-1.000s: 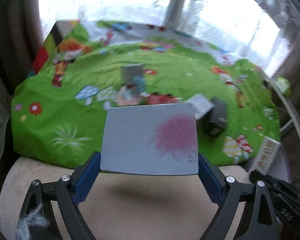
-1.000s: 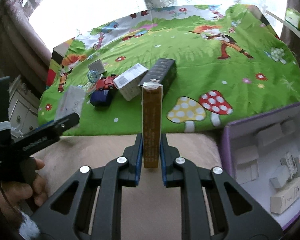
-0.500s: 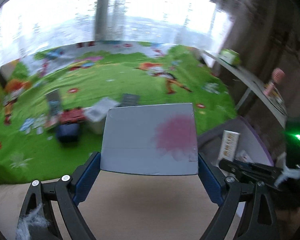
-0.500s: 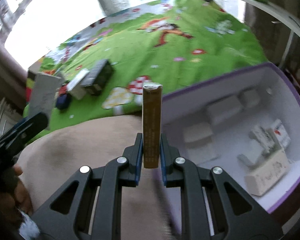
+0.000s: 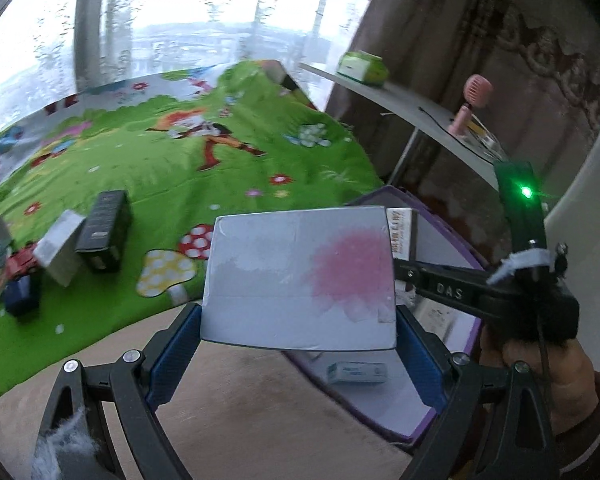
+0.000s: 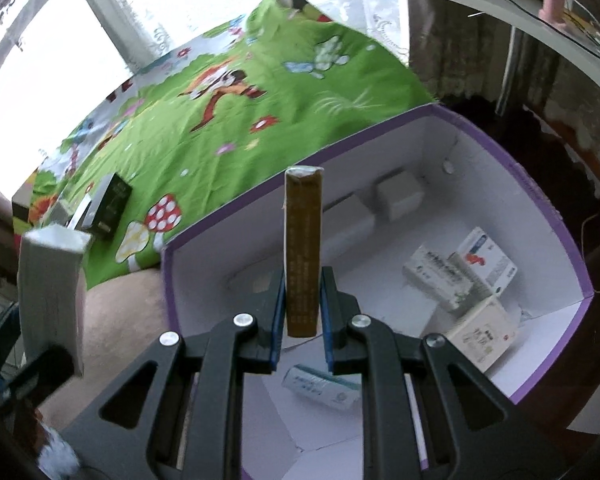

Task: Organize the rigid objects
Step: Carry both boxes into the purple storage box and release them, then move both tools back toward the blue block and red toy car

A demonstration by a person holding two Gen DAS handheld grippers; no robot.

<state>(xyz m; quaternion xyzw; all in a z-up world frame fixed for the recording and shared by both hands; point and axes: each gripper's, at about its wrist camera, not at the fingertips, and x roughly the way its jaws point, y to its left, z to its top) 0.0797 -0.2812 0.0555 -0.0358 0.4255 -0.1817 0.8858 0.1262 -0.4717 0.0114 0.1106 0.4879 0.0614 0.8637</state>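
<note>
My left gripper [image 5: 300, 320] is shut on a wide grey box with a pink blotch [image 5: 300, 272], its blue pads pressing on both sides. It hangs over the beige surface by the near left corner of the purple-rimmed white box [image 5: 452, 232]. My right gripper [image 6: 302, 292] is shut on a narrow yellow-brown box [image 6: 303, 240] held upright over the inside of the purple-rimmed box [image 6: 520, 184]. In the right wrist view the grey box [image 6: 48, 288] shows edge-on at the left. Several small cartons [image 6: 440, 276] lie inside the purple-rimmed box.
A green cartoon play mat [image 5: 220, 168] carries a black box [image 5: 104, 236], a white box [image 5: 58, 252], a red toy car [image 5: 20, 264] and a blue item [image 5: 18, 296]. A grey shelf [image 5: 412, 108] with a green box and a pink fan stands behind at the right.
Both grippers swung right, away from the items on the mat. The purple-rimmed box came into view, and the yellow-brown box now hangs over its inside. Both grips are unchanged.
</note>
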